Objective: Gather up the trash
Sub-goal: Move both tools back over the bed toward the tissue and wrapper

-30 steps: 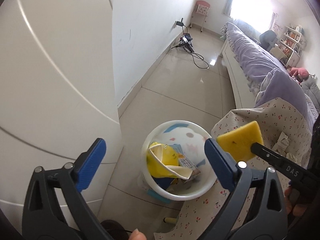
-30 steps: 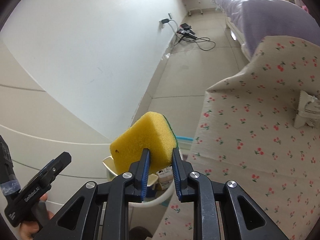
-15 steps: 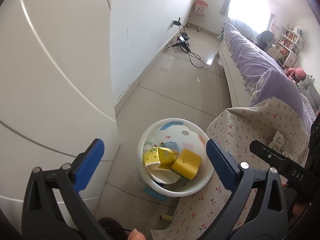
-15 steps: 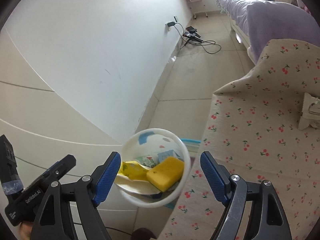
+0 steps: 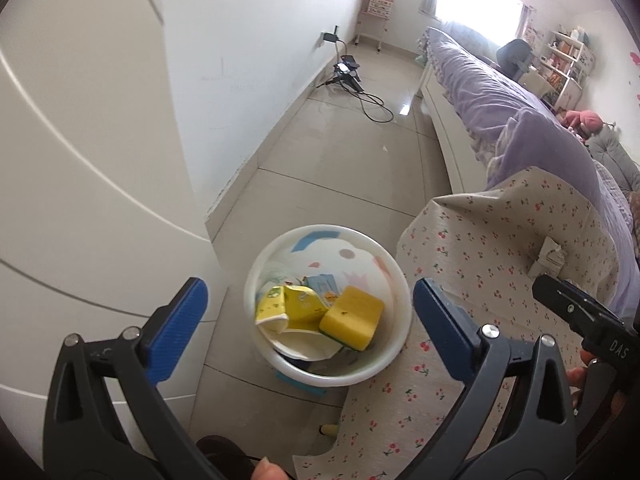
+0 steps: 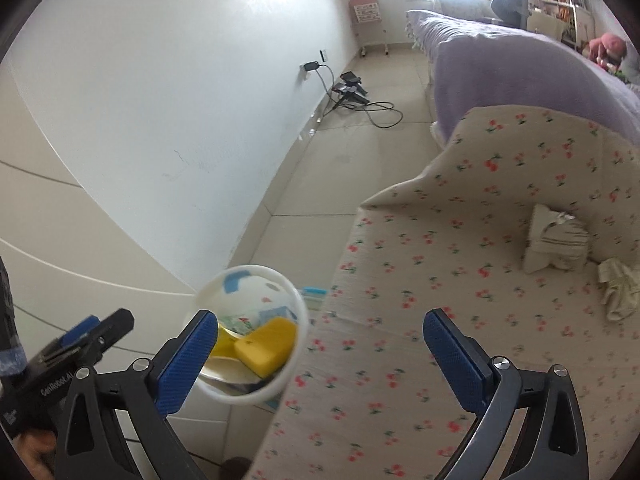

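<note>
The yellow sponge (image 5: 352,317), earlier pinched in the right gripper (image 6: 320,354), now lies in the white bin (image 5: 394,344); those jaws are opening, nothing between them.

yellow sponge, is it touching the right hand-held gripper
Apart. The left wrist view shows the yellow sponge lying in the white bin, no fingers on it; the right hand-held gripper is opening, nothing between its fingers.

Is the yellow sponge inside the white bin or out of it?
Inside. The yellow sponge lies in the white bin, on top of yellow wrappers, below the rim; no claw touches it.
</note>
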A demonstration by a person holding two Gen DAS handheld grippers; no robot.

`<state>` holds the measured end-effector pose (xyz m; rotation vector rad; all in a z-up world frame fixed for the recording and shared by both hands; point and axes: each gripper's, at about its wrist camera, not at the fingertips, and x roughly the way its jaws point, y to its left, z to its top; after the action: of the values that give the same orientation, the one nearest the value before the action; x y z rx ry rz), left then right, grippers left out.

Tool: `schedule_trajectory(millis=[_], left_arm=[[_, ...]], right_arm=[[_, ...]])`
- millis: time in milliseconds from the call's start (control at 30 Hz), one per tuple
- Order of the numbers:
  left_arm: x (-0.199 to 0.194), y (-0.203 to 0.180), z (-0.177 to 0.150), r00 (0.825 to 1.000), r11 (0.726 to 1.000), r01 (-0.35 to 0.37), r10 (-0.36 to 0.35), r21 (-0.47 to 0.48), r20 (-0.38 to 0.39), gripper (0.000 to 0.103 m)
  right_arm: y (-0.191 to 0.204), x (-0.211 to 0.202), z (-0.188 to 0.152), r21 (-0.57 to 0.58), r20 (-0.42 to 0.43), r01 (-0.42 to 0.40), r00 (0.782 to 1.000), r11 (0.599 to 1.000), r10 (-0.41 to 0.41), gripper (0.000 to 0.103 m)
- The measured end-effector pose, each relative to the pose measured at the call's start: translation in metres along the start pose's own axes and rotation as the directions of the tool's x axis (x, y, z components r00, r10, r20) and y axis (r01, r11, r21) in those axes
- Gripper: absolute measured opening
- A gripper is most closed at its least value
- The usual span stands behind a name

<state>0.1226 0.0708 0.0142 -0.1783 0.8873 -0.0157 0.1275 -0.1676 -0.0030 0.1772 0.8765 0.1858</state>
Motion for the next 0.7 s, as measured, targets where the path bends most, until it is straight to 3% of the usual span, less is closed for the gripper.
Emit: schedule_trajectory(millis=[700], left_arm=[[0.010, -0.053, -0.006, 0.997, 0.997, 0.063, -0.061, 0.052, -0.041, 0.102]], right_arm=[[-0.089, -0.028, -0.016, 0.025, -0.026, 0.132, 0.991, 0.991, -0.131, 0.103]])
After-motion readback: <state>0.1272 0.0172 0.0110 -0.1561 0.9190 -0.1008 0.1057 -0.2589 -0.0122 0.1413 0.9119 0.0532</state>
